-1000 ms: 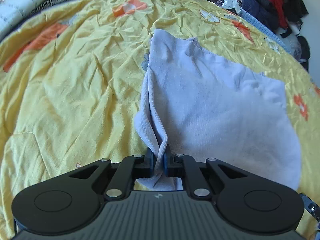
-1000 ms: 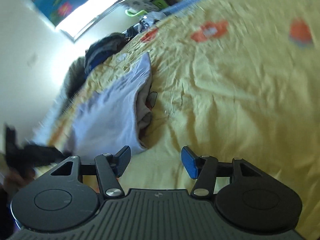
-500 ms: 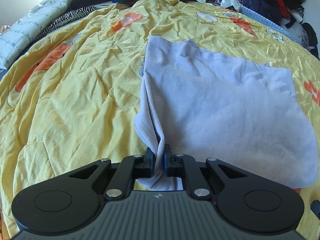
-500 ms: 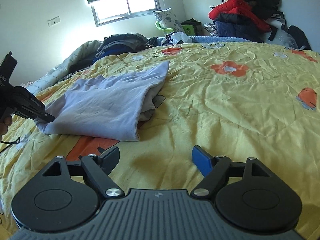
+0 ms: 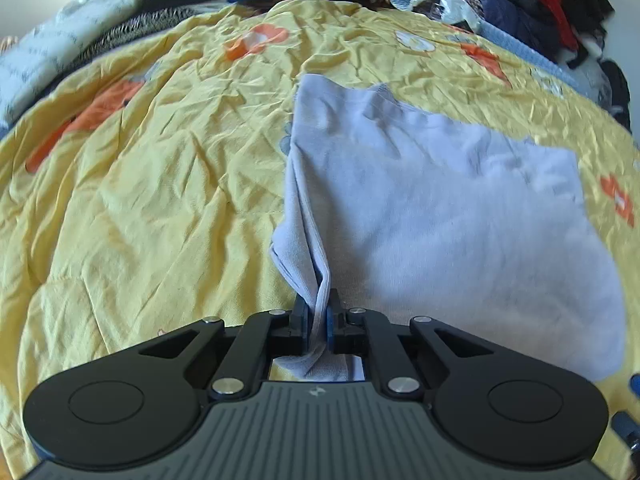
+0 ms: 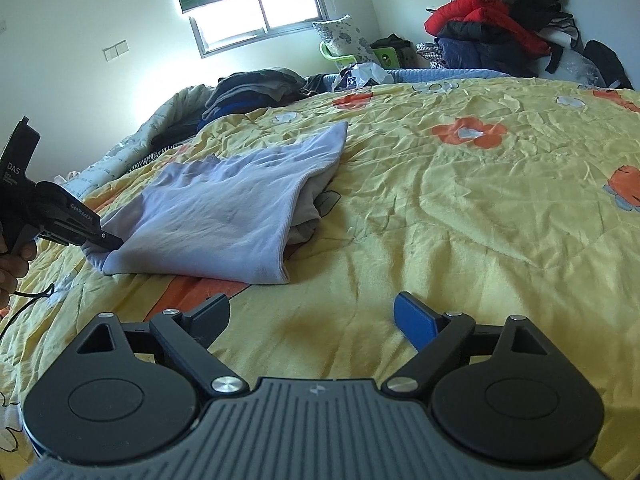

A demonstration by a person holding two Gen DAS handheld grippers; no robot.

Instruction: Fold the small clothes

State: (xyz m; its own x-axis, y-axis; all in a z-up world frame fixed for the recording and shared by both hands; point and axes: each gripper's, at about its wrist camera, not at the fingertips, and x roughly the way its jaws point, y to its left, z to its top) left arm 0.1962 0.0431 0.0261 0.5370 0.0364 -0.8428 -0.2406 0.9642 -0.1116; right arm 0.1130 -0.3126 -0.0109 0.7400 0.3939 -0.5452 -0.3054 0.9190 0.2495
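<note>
The right hand-held gripper has swung level and steadied just short of the lilac shirt on the bed — jaws wide, empty (left hand-held gripper still pinching the shirt's near corner) — so another fold looks close.

Left gripper clamped tight; right gripper gapes (jaws spread wide).

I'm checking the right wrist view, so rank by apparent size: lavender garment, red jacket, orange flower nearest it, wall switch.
Largest to smallest:
lavender garment
red jacket
orange flower, smaller, though nearer the camera
wall switch
</note>
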